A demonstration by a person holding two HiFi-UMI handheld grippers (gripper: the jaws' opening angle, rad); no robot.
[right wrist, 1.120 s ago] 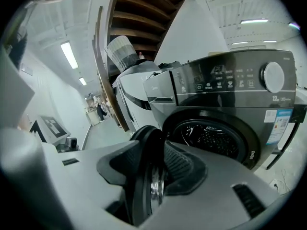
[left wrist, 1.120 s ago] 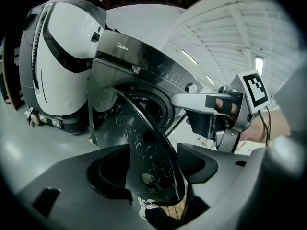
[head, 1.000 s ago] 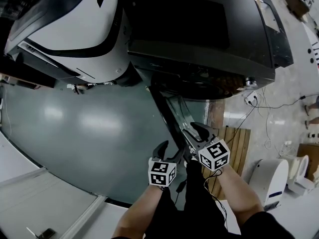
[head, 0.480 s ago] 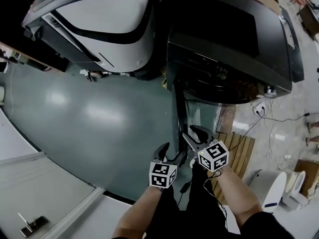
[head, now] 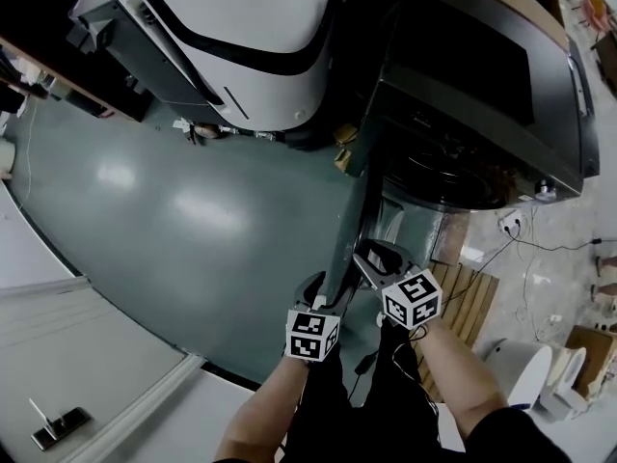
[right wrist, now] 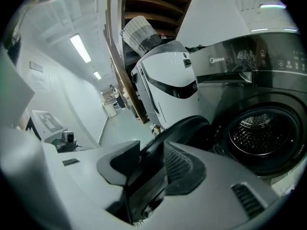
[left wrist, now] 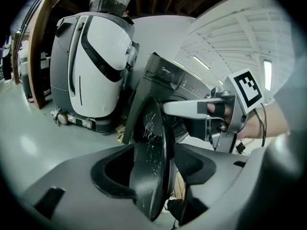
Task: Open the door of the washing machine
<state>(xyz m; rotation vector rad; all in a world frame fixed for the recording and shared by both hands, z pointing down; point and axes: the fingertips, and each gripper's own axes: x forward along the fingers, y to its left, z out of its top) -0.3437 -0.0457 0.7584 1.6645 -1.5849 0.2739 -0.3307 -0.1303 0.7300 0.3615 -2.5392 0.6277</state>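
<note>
Nearest in, both grippers are sitting on the free edge of the washing machine door (head: 351,231), which is standing wide open and edge-on in the head view. The left gripper (head: 326,295) is spread wide with the scratched door between its jaws; they have just been closing a little, and slack is showing on one side. The right gripper (head: 372,257) is pinching the door rim between both pads. Bare green floor (head: 183,220) is lying open left of the door. Wooden slats (head: 465,295) and cables are crowding the right. Beyond, the drum (right wrist: 261,133) is showing in the washing machine (head: 482,75). A white-and-grey machine (head: 255,37) is standing just beside it on the hinge side.
</note>
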